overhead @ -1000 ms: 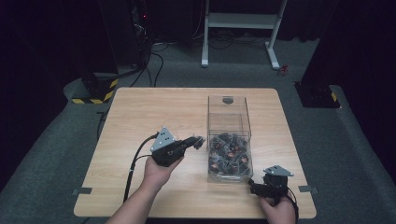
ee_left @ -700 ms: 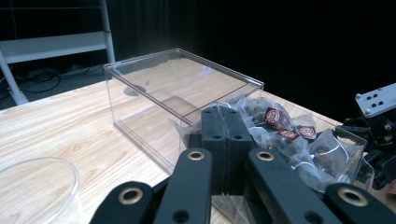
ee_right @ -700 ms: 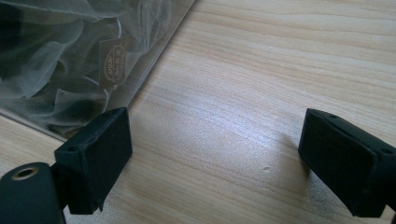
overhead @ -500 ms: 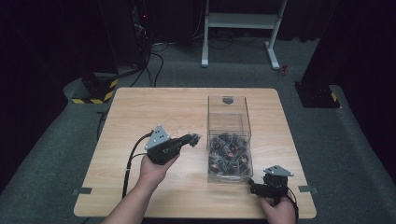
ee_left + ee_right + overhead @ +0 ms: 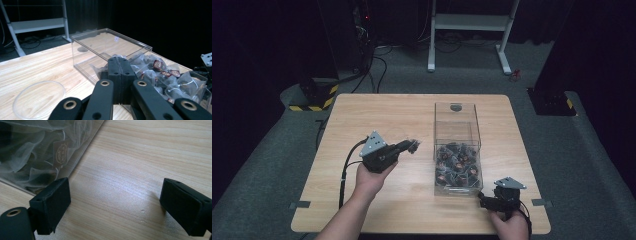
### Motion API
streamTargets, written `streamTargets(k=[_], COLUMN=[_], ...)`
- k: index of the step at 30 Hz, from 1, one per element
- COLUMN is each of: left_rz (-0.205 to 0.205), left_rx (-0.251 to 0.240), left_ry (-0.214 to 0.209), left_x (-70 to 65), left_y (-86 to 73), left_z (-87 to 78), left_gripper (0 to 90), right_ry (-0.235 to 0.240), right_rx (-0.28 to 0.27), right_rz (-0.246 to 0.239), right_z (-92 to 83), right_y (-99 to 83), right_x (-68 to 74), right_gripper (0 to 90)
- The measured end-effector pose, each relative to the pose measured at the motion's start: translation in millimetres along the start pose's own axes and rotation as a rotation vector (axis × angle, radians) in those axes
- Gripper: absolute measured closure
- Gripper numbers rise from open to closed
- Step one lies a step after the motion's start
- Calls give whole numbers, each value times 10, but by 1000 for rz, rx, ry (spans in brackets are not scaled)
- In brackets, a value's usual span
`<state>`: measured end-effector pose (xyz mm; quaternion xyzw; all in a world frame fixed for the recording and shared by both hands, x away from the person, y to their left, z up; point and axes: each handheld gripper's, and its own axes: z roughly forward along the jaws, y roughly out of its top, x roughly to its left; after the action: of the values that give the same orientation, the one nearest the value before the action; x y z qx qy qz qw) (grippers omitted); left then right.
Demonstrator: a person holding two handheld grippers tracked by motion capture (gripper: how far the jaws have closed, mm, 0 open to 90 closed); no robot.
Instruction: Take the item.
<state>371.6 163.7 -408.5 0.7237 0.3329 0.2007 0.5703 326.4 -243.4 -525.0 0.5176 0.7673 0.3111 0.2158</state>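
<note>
Clear box (image 5: 457, 125) of tea bags (image 5: 457, 165): long axis runs up-frame. Left gripper (image 5: 411, 146) jaws pressed together, empty; right gripper (image 5: 484, 201) jaws wide.

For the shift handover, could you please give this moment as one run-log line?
left tool: shut, beside clear box | right tool: open over table | tea bags: in box | clear dish: on table

One clear box (image 5: 456, 131), many tea bags (image 5: 457, 165), one clear lid (image 5: 38, 98), two tools
</note>
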Motion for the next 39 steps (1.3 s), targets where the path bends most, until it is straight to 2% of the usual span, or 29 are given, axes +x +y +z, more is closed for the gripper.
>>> streamTargets(k=[20,26,39], left_rz=[-20,-22,-54], left_rx=[2,3,22], left_ry=[66,84,124], left_x=[254,315,493], left_y=[10,7,-21], left_z=[-141,-153,-141], left_gripper=[898,898,898], right_ry=[3,3,4], right_rx=[1,1,1], right_rz=[-1,-1,-1], right_z=[-2,-3,-3], right_y=[0,0,0], right_x=[0,0,0], right_gripper=[98,98,99])
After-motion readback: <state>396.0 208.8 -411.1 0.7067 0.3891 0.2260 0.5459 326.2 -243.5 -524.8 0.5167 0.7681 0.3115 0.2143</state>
